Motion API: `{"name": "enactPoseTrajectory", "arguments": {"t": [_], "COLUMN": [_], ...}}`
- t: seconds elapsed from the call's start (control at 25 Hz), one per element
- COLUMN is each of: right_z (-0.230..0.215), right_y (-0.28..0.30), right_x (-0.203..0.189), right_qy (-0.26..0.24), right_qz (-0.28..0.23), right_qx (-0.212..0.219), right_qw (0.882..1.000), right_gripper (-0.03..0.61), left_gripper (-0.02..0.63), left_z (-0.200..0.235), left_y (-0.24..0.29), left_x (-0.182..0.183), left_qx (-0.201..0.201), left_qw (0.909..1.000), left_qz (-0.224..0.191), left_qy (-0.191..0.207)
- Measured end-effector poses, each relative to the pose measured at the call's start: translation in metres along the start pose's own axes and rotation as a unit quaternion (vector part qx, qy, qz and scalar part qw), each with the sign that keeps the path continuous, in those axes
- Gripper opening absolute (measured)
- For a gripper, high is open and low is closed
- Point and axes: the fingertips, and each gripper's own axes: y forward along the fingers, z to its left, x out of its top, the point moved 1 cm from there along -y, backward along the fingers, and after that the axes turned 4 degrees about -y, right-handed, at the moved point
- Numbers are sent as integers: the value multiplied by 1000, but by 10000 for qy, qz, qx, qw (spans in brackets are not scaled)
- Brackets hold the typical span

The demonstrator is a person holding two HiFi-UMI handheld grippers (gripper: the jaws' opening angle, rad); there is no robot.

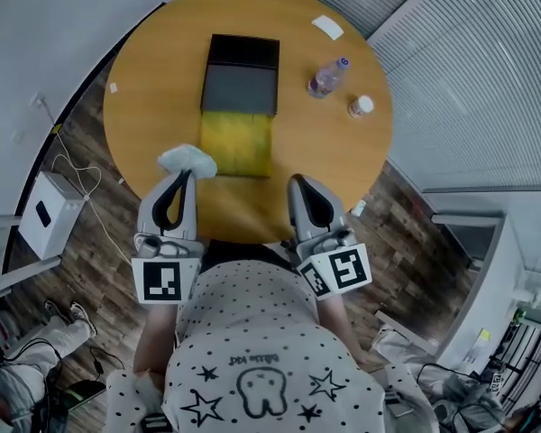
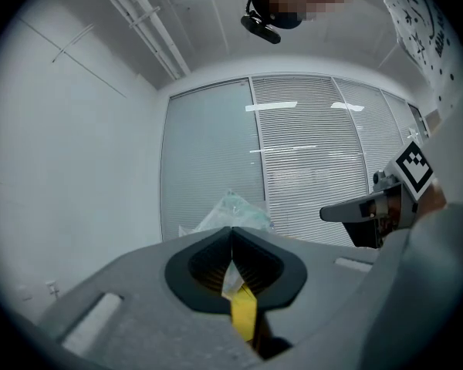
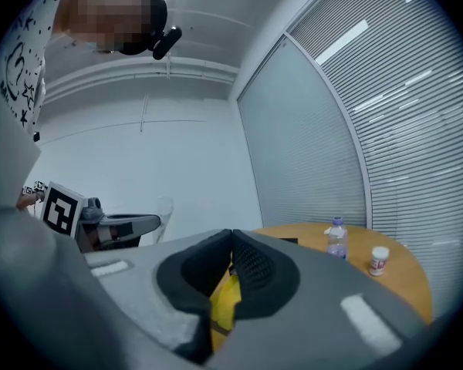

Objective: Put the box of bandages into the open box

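The open box [image 1: 241, 72], a black shell with a grey inside, lies on the round wooden table [image 1: 153, 70], with its yellow flap [image 1: 237, 142] folded out toward me. My left gripper [image 1: 190, 173] hovers at the flap's near left corner. Its jaws are shut on a pale, plastic-wrapped bandage pack [image 1: 187, 160], which sticks out past the tips. In the left gripper view that gripper [image 2: 231, 236] pinches the pack [image 2: 233, 209] by its wrapper edge. My right gripper [image 1: 297, 181] is shut and empty at the flap's near right corner, and in its own view the right gripper [image 3: 231, 239] has yellow showing below it.
A water bottle [image 1: 327, 78] lies on the table right of the box, with a small white jar [image 1: 362, 105] beside it and a white card [image 1: 327, 27] farther back. A white device [image 1: 47, 213] with cables sits on the floor at the left.
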Motion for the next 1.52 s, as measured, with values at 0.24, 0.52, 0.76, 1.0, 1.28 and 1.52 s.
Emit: {"name": "enactPoseTrajectory", "arguments": {"t": [0.24,0.52,0.76,1.0,1.28,1.52], "right_z": [-19,-38,-46,-46,-46,-45], "right_y": [1,3,-1,-3,-4,-6], "right_x": [3,5,4,3,3,3], "right_qy": [-23,-34,-54,-47,-33,7], "right_qz": [-14,-58,-18,-9,-39,-83], "right_qx": [-185,-392,-484,-536,-581,-627], "right_qw": [9998,9992,9988,9986,9983,9980], "right_gripper": [5,5,5,5,5,5], "left_gripper": [11,11,11,11,11,11], "left_z": [0,10,9,11,22,24], "left_y": [11,20,20,18,25,49], "left_x": [1,-1,1,2,5,-13], "left_qx": [-55,27,20,73,14,-369], "left_qw": [10000,10000,10000,9999,9998,9949], "left_qz": [-8,-88,-95,-151,82,926], "left_qy": [-49,16,1,32,168,147]}}
